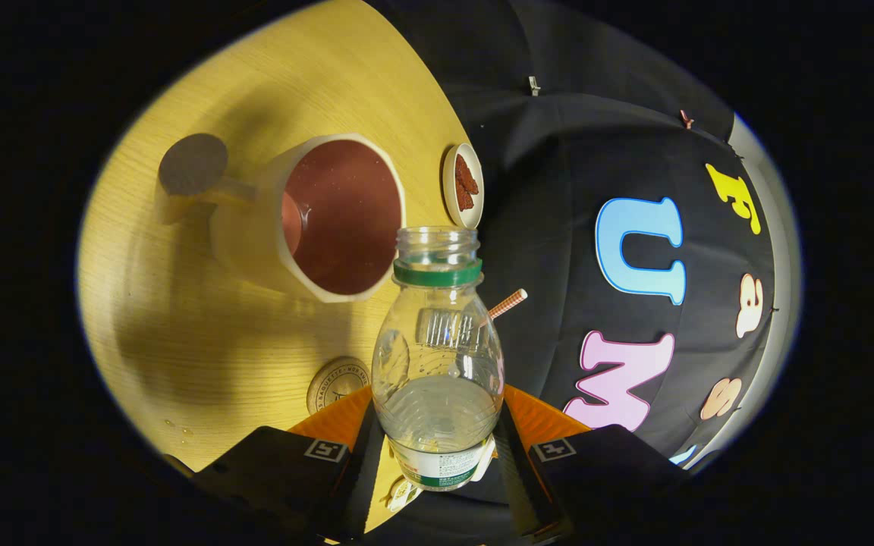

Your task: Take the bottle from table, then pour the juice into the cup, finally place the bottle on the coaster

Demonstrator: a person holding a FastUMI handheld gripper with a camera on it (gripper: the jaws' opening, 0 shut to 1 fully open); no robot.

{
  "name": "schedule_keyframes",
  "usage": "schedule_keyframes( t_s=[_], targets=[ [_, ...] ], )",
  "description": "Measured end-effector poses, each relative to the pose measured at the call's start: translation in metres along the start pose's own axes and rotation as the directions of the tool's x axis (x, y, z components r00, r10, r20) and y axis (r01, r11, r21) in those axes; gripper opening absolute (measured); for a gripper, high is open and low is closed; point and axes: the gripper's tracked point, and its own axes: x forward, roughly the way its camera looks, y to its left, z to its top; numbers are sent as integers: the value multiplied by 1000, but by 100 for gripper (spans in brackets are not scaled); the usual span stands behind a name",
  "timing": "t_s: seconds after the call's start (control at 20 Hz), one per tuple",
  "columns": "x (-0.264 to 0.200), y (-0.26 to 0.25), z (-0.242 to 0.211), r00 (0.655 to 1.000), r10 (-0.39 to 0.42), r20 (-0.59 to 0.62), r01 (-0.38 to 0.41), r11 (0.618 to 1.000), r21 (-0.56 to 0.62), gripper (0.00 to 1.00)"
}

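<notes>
Tool (437,447) at bottom centre was clenched on the clear bottle (437,356), both fingers pressing its lower body. Bottle mouth lay just short of the cup (331,220), centre-left. Judgement: advance the mouth over the rim before tipping further; coaster (337,384) waited lower left on the counter (202,341).

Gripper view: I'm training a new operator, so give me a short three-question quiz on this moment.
1. True or false: the bottle has its cap on.
2. What are the gripper fingers doing? A) open, apart from the bottle B) shut on the bottle C) shut on the cup
3. What lies on the table beside the fingers, near the bottle's base?

Key: 1. False, the mouth is open. 2. B. 3. The round coaster; the cup sits beyond the bottle's mouth.
</notes>
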Motion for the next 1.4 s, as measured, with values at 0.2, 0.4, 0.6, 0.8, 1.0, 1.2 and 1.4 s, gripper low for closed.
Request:
schedule_keyframes(
  t_s=[0.2, 0.4, 0.6, 0.8, 1.0, 1.2, 1.4],
  targets=[
    [1, -6, 1, 1000, 1, -2, -1, 999, -38, 73],
    [5, -5, 1, 1000, 8, -2, -8, 996, -87, 73],
    [7, -4, 0, 1000, 12, -8, -13, 993, -118, 73],
    [8, -4, 0, 1000, 9, -6, -10, 988, -156, 73],
    [11, -5, -2, 1000, 6, -13, -9, 982, -187, 73],
    [11, -7, -1, 1000, 2, -11, -4, 976, -217, 73],
    [8, -8, 1, 1000, -4, -11, 2, 971, -237, 73]
  ],
)
